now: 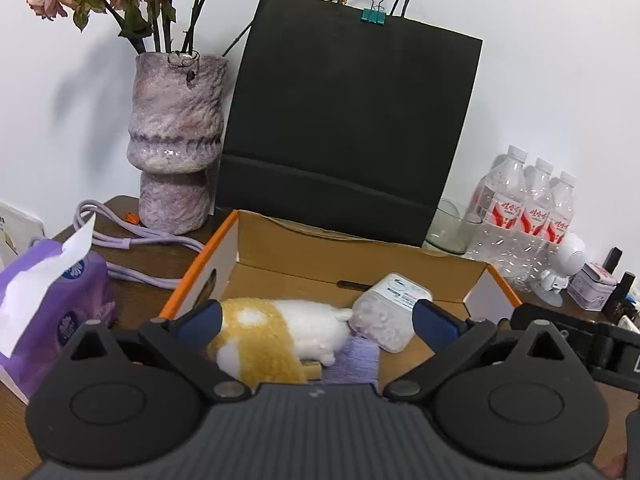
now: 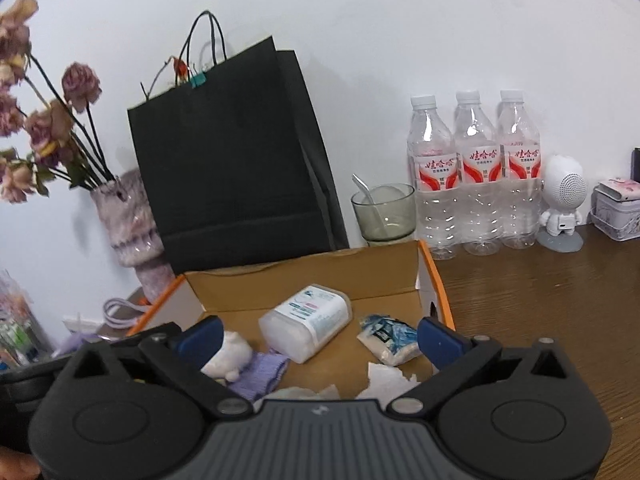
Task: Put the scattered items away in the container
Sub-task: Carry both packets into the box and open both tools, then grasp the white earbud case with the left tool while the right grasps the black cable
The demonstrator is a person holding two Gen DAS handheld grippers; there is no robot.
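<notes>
An open cardboard box (image 1: 256, 254) with orange edges stands on the brown table, its far right wall (image 2: 430, 276) showing in the right wrist view. Inside lie a yellow-and-white plush toy (image 1: 276, 334), a clear tub of cotton swabs (image 1: 390, 316), a purple knit cloth (image 1: 356, 364), a small blue-and-white packet (image 2: 390, 338) and crumpled white tissue (image 2: 386, 380). The tub (image 2: 306, 322) and the cloth (image 2: 262, 372) show again in the right wrist view. My left gripper (image 1: 318, 322) hangs open over the plush, not pressing it. My right gripper (image 2: 320, 340) is open above the box, gripping nothing.
A black paper bag (image 1: 348, 128) and a purple vase (image 1: 176, 144) of dried roses stand behind the box. A tissue pack (image 1: 52, 308) and a lilac cable (image 1: 132, 240) lie to the left. Water bottles (image 2: 474, 172), a glass with a spoon (image 2: 384, 210), a white figurine (image 2: 562, 200) and a tin (image 2: 618, 210) stand to the right.
</notes>
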